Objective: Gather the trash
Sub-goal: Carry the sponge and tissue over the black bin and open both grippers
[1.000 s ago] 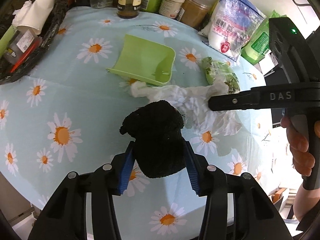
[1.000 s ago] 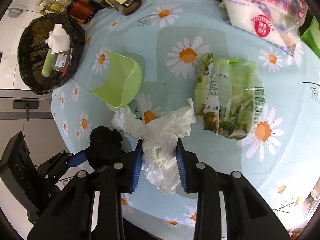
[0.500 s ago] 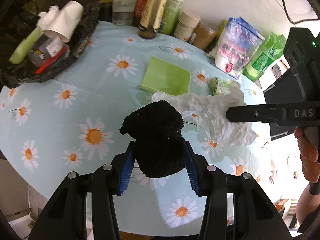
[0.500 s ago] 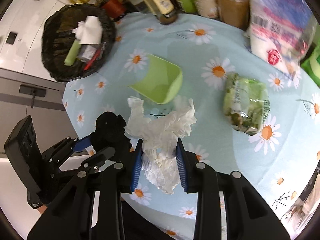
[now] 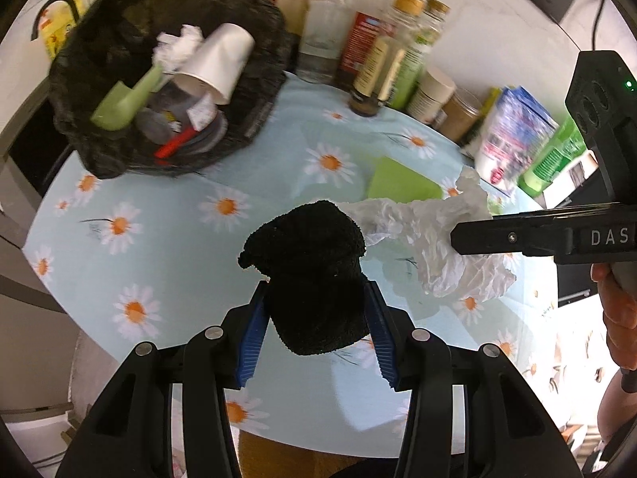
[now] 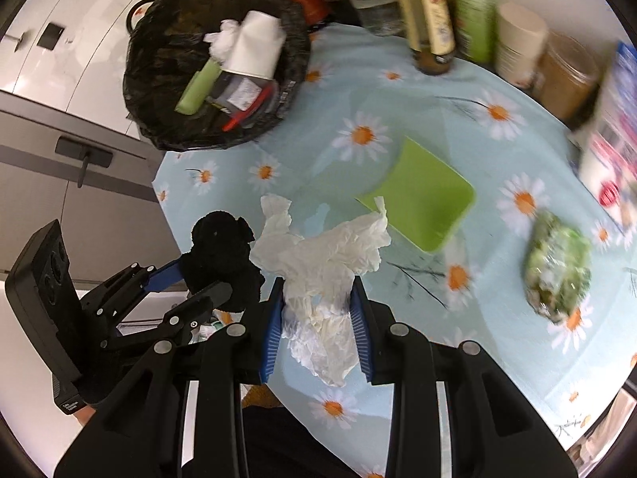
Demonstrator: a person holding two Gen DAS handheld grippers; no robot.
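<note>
The black cloth [image 5: 314, 275] is pinched between the blue pads of the left gripper [image 5: 316, 310], which is closed on its lower half; the upper part of the cloth bulges out above the fingers and it hangs in the air over the near edge of the table [image 5: 167, 215]. Just beside it, the crumpled white paper [image 6: 326, 275] is clamped in the right gripper [image 6: 318, 310], whose jaws are pressed tight on the paper, and the loose ends of it spread out above and below the pads. The paper is also off the table, above its near edge, and in the right wrist view one corner of it almost touches the black cloth. A hand [image 5: 617, 318] holds the handle of the right gripper at the right border of the left wrist view. On the table, in the middle, lies a green scoop [image 6: 430, 203] on the blue cloth with daisies. Near the right edge lies a clear bag with green leaves [image 6: 557, 271]. At the far left corner stands the bin with a black liner [image 5: 119, 59]; inside it are a white paper cup [image 5: 219, 63], a white crumpled tissue, a pale green piece and something red. Along the far edge stands a row of bottles [image 5: 382, 55] and jars, blurred, and some packets at the far right corner.
</note>
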